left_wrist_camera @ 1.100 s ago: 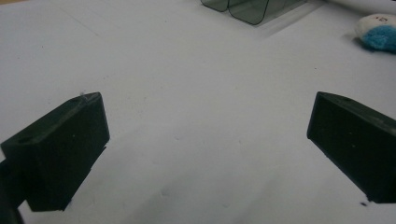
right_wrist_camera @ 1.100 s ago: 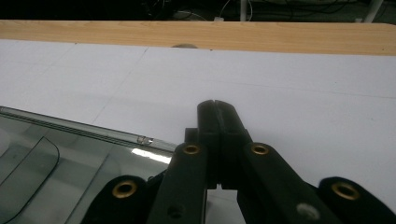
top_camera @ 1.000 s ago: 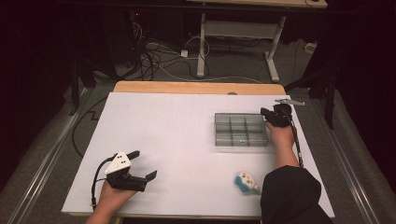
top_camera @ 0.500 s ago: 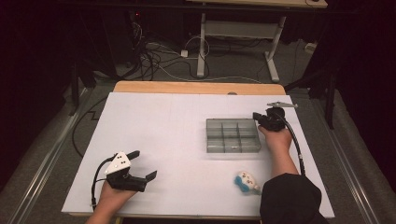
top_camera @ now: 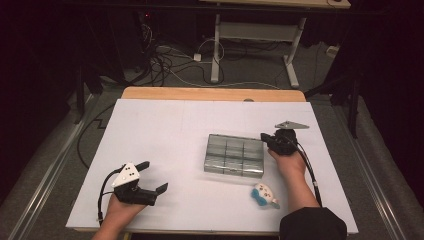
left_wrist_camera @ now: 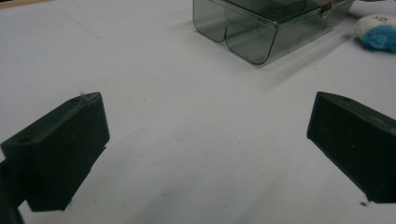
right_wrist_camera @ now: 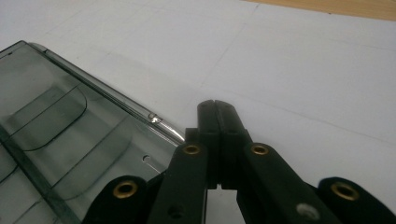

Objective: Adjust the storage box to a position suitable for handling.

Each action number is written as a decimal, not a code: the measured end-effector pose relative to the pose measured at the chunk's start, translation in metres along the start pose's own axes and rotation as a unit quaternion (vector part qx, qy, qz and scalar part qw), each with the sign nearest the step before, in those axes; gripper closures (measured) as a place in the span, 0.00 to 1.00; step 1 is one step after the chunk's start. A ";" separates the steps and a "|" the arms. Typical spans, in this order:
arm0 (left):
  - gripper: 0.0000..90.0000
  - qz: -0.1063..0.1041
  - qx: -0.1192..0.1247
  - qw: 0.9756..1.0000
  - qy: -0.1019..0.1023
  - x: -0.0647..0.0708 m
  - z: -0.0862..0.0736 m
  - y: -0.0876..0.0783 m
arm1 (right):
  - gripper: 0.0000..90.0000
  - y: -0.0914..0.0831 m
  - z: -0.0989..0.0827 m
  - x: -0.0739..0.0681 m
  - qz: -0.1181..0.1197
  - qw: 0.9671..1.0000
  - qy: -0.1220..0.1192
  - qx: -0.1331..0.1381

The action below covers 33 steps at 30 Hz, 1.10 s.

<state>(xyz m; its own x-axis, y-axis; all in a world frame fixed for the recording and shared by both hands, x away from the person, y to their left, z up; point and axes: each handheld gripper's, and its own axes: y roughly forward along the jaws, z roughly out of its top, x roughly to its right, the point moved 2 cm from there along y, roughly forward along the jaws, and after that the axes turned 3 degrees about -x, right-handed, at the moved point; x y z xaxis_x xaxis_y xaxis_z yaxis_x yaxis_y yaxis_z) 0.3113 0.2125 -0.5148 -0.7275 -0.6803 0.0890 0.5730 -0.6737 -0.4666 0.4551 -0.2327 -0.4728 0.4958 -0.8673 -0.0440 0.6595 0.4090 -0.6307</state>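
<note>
A clear grey compartment box (top_camera: 234, 155) lies flat on the white table (top_camera: 165, 130), right of centre. My right gripper (top_camera: 263, 136) is shut with nothing between its jaws, and its tips rest against the box's right edge near the far corner. In the right gripper view the closed tips (right_wrist_camera: 215, 105) sit beside the box's rim (right_wrist_camera: 93, 93). My left gripper (top_camera: 156, 176) rests near the front left edge, wide open and empty. In the left gripper view its jaws (left_wrist_camera: 205, 140) frame bare table, with the box (left_wrist_camera: 266, 28) farther off.
A small white and blue soft toy (top_camera: 264, 195) lies on the table in front of the box, beside the right forearm; it also appears as the toy (left_wrist_camera: 379, 31) at the top right of the left gripper view. A wooden strip (top_camera: 212, 93) borders the far edge.
The right gripper has slid left across the table, and the box has shifted left and slightly nearer with it. The left gripper has stayed put.
</note>
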 end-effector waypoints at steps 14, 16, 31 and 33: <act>0.01 -0.009 0.005 1.000 0.002 0.000 0.000 -0.001 | 1.00 -0.007 -0.015 -0.059 0.027 0.998 -0.062 -0.007; 0.03 -0.015 0.007 1.000 0.001 -0.001 0.000 -0.002 | 1.00 -0.010 -0.016 -0.060 0.019 0.997 -0.071 -0.007; 0.82 -0.011 -0.060 0.994 -0.090 0.000 0.024 0.031 | 1.00 -0.066 -0.067 -0.061 0.027 0.999 -0.026 0.031; 0.97 0.005 -0.070 0.993 -0.095 -0.003 0.031 0.041 | 1.00 -0.069 -0.067 -0.063 0.032 0.998 -0.033 0.040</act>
<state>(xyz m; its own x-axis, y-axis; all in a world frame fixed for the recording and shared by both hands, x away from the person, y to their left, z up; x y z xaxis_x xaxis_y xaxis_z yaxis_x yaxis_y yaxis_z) 0.3486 0.1786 -0.5071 -0.6293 -0.7385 0.2422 0.5127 -0.6287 -0.5847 0.3407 -0.2254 -0.4782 0.5725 -0.8193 -0.0294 0.6673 0.4865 -0.5640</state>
